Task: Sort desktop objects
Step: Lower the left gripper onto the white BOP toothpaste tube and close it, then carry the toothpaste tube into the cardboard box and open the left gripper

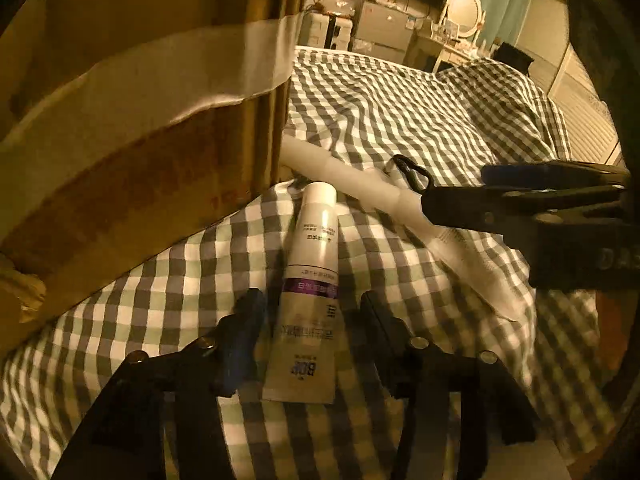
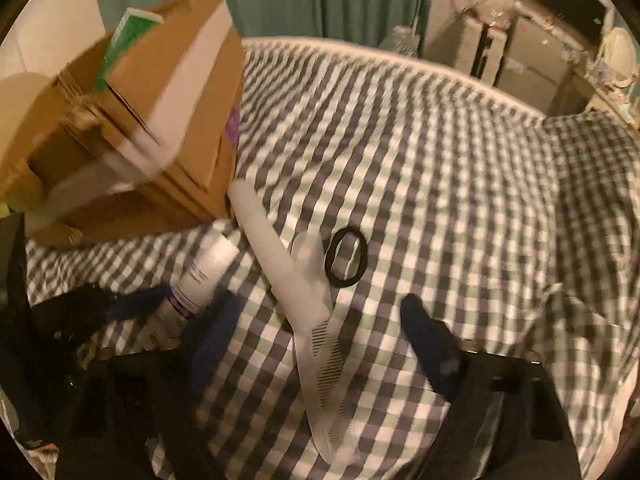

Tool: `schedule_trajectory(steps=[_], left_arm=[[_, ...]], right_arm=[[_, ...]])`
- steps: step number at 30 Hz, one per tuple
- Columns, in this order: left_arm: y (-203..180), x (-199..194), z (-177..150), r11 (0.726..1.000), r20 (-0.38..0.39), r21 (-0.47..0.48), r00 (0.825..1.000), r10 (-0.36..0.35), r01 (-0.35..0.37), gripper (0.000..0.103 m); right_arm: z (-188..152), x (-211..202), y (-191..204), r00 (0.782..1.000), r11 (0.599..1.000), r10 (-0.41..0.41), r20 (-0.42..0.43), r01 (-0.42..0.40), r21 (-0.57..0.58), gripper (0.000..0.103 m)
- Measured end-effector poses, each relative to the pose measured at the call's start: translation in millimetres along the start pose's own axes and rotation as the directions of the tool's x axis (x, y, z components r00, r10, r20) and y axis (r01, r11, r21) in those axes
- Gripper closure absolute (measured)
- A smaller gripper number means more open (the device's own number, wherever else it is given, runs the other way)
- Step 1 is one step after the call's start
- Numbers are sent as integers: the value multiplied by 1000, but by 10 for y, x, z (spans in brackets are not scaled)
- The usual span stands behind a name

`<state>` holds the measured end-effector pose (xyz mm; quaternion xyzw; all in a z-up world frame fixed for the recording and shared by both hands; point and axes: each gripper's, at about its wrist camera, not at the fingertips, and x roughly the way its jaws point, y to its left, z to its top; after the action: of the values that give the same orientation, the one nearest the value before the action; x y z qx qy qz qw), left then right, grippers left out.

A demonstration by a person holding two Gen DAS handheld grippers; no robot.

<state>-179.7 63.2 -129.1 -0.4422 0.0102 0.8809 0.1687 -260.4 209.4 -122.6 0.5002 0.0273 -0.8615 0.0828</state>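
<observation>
My left gripper (image 1: pixel 308 344) straddles the tube (image 1: pixel 310 292) on the checked bedspread (image 1: pixel 400 112), pads not touching, while my right gripper (image 2: pixel 316 344) hangs open over the white comb (image 2: pixel 320 336), both beside the cardboard box (image 2: pixel 160 120) for sorting.

On the checked bed (image 2: pixel 420 168), the brown cardboard box (image 2: pixel 160 120) sits left; my white squeeze tube (image 1: pixel 308 280) lies before it, white plastic comb (image 2: pixel 316 320) right, black hair ring (image 2: pixel 346 258) beyond.
</observation>
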Motion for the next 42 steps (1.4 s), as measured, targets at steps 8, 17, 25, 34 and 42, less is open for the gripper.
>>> schedule_trajectory(steps=[8,17,25,34,42], left_arm=[[235,-206,-49,996,-1,-60,998,-59,59,74],[376,-514,-101,993,39,-99,997,-67,70,74],[475,-906,-186,992,76,-108,995,-60,68,74],[532,-1567,-141,989,191,-100,977,-93,113,74],[647,-2200,182,989,330,-64,938,-105,133,74]], right_arm=[[-14,215,50,997,999,-6,-71,3,-50,78],[-219,-358,218,998,1000,-6,66,4,18,81],[-398,-799,432,989,998,-30,146,22,57,81],[-306,-1677,586,959,997,-58,278,41,67,84],[-7,-2250,925,917,1000,-14,398,19,-8,85]])
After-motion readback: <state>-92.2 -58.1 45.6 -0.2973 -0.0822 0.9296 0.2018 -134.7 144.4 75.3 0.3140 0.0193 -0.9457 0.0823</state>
